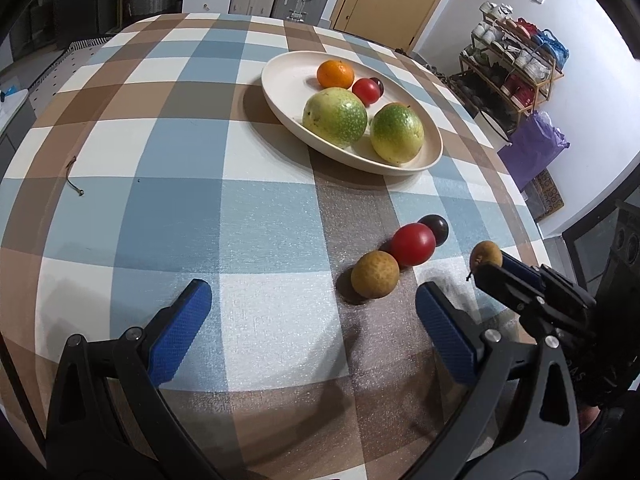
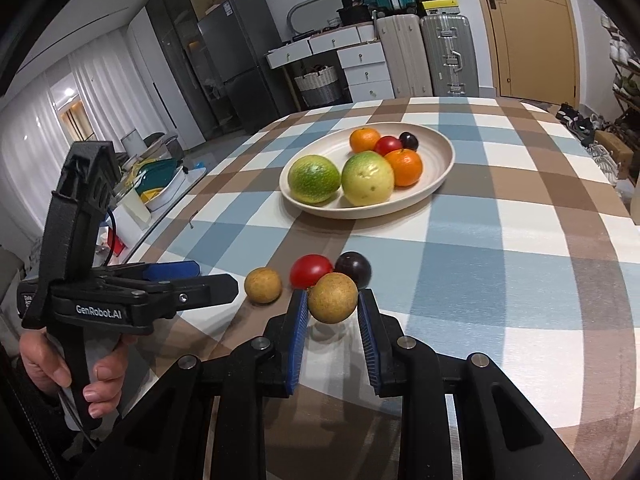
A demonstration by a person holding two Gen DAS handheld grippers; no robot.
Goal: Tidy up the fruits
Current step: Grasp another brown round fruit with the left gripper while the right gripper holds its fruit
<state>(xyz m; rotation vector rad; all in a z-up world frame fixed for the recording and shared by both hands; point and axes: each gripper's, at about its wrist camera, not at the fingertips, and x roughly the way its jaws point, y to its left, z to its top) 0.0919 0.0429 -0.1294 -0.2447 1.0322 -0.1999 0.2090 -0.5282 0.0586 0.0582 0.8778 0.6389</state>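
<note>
Holding a small round tan-brown fruit (image 2: 333, 298) between its blue-padded fingers, the right gripper (image 2: 333, 312) had the piece clamped and lifted just clear of the checked blue, brown and white tablecloth (image 2: 500, 240), near the table's near edge. The left gripper (image 1: 312, 312) hung beside it with its jaws spread wide and nothing between them.

Three loose fruits lay on the cloth just beyond the grippers: a second tan-brown round fruit (image 1: 375, 274), a small red tomato-like fruit (image 1: 413, 244) touching it, and a dark purple plum-like fruit (image 1: 434, 229) behind that. Toward the far side of the table sat the shallow cream oval dish (image 1: 280, 80), already carrying two green-yellow fruits, oranges, a red fruit and a dark one.

By the look of it, the step in hand was carrying the gripped fruit to the dish. That would call for a steady carry forward over the loose fruits, then a low release into a bare part of the dish so it would not roll out.
</note>
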